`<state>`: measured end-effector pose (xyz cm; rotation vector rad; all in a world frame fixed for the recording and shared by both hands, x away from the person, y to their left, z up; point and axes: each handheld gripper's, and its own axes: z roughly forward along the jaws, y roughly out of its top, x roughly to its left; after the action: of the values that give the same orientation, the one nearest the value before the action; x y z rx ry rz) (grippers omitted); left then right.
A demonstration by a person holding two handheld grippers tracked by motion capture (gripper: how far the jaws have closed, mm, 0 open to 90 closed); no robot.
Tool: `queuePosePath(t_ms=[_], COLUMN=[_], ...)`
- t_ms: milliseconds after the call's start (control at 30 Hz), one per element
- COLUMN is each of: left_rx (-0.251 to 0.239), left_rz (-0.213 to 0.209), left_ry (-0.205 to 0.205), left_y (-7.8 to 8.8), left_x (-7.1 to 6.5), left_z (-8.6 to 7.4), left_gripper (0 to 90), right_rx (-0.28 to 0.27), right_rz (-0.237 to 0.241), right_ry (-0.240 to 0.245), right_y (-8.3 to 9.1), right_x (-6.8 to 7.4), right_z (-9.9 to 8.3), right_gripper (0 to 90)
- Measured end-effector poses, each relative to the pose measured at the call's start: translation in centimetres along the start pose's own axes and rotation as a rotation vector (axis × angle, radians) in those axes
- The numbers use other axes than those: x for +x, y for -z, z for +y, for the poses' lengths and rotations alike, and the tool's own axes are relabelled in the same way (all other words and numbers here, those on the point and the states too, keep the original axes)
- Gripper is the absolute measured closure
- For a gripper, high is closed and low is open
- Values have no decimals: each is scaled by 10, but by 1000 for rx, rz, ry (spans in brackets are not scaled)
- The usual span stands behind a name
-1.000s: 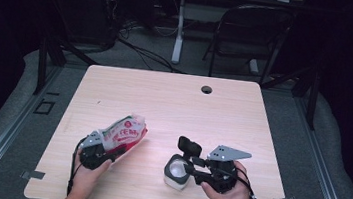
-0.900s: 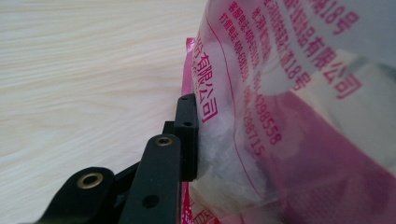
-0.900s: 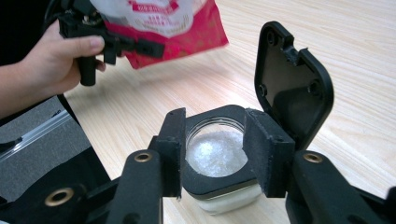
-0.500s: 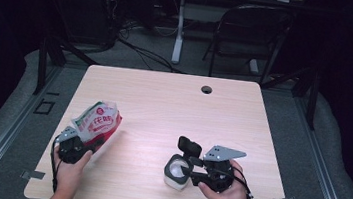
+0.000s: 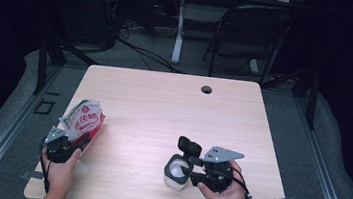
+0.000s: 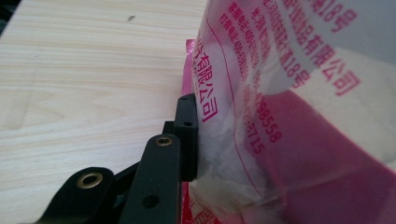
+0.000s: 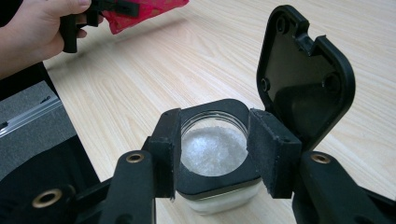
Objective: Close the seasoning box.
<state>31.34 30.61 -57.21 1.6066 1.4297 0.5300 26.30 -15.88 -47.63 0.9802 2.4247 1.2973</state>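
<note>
we hold the bag (image 5: 83,120) clamped in our left gripper (image 5: 62,143) by the table's (image 5: 164,103) left edge. our right gripper (image 5: 191,170) straddles the jar (image 5: 177,170) near the front edge; its jaws have just been opening and the pads stand just off the jar, whose lid (image 7: 303,74) is flipped up. bare wood lies between them and far back.

**Around your work: table, chair, cables**

You're working at a light wooden table (image 5: 164,103) with a round cable hole (image 5: 207,89) near its far edge. Beyond that edge you have a dark folding chair (image 5: 252,32) to the right and a white desk leg (image 5: 179,29) beside it. Black cables (image 5: 140,50) trail over the grey floor (image 5: 325,146) in the dim background.
</note>
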Motion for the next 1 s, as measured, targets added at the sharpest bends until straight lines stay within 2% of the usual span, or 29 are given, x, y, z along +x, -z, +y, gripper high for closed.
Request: queuePosePath(t_ms=[300,433,633,767,867,933,967,1000], left_rx=[2,12,26,20,19,11,-11,-22], left_rz=[72,65,66,51,36,41,61,65], left_ry=[24,36,21,27,36,20,-5,-26], left_y=[0,-2,-2,-2,-1,-1,1,3], left_x=[13,18,15,15,13,12,9,7], left_z=[-9,-12,-12,-13,-13,-12,-11,-9], left_gripper=[749,747,725,638,527,416,416,317], right_rx=[-3,3,3,3,6,3,2,1], right_rz=[6,6,8,12,13,13,13,17], right_ry=[0,5,3,2,7,5,4,4], right_y=[-3,-3,-4,-5,-5,-6,-6,-6], right_x=[0,0,0,0,0,0,0,0], right_z=[0,0,0,1,1,1,2,2], right_gripper=[554,554,554,554,554,554,554,555])
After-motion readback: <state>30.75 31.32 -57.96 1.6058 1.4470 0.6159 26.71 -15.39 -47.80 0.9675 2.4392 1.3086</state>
